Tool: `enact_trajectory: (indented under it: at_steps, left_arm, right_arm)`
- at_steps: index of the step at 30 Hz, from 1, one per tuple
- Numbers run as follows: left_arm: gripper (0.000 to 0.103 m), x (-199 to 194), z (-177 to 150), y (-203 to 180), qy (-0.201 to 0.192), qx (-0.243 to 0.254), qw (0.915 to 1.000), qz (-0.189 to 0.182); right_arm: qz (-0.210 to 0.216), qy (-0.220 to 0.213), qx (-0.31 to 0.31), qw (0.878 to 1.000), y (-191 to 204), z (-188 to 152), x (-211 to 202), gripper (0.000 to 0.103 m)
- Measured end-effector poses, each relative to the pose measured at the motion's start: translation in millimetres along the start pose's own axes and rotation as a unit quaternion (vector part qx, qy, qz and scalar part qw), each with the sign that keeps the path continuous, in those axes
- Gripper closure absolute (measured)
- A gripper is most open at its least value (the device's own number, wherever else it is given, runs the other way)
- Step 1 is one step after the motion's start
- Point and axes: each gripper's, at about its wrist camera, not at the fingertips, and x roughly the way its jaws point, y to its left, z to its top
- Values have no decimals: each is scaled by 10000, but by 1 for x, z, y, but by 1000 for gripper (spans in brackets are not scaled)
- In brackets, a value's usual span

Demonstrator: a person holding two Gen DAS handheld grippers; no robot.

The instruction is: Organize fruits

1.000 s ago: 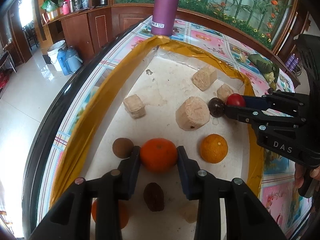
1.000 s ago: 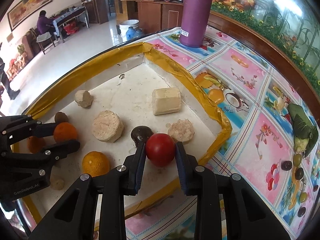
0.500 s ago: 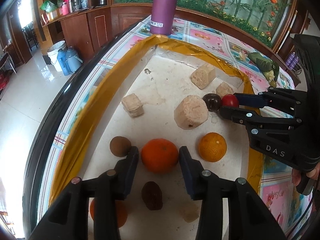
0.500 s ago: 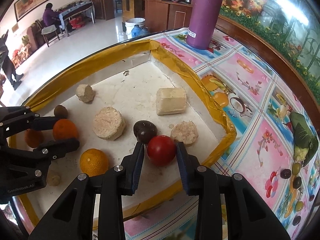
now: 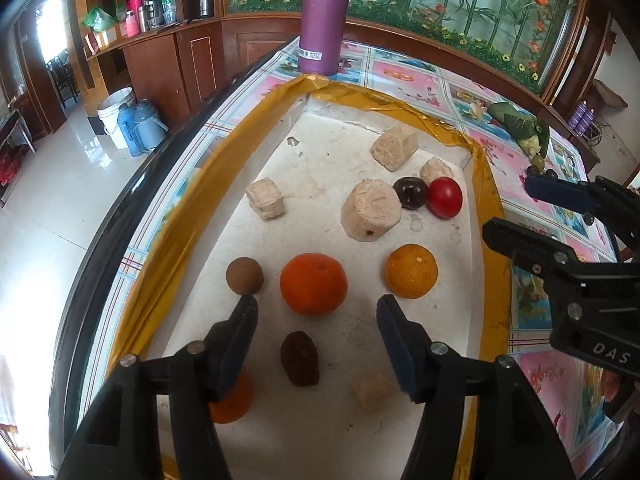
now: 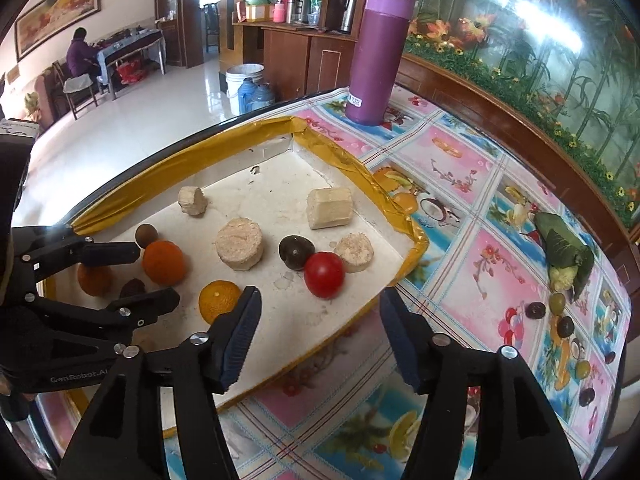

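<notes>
Left wrist view: the left gripper point(image 5: 316, 320) has just been opening, its jaws released and standing apart behind the round deep-orange mandarin point(image 5: 313, 289), which rests free on the white tray with the gold-taped rim point(image 5: 208, 184). Right wrist view: the right gripper point(image 6: 320, 316) has likewise just been opening, nothing between its pads; the glossy red cherry tomato point(image 6: 324, 274) lies on the tray beyond them, touching a dark purple round fruit point(image 6: 296, 252).

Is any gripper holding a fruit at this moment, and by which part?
Nothing is held. The left gripper and right gripper have just opened; orange and red tomato lie free.
</notes>
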Motion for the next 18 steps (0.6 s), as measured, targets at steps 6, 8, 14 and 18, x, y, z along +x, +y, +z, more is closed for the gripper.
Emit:
enact_trajectory:
  at_steps: [6,8,14,18]
  left_arm:
    - [27,-22,-5,-3,-234,124,9996,29]
    - [25,-33,-8,-3,-393,130,9991,77]
    - [13,-78,-29,-3,-1126,-146,9927,397]
    - [6,-104,-57,1,-1569,-467,9840,707]
  right_arm:
    - [-324,-126,164,9993,7,-19,-38,28]
    - [-430,-109,301,9986,9,-27,-50,28]
    - [-492,-65,903,9947,13,-61,-77,24]
    - [-586,-74,1213,9909,21,-86,-90,14]
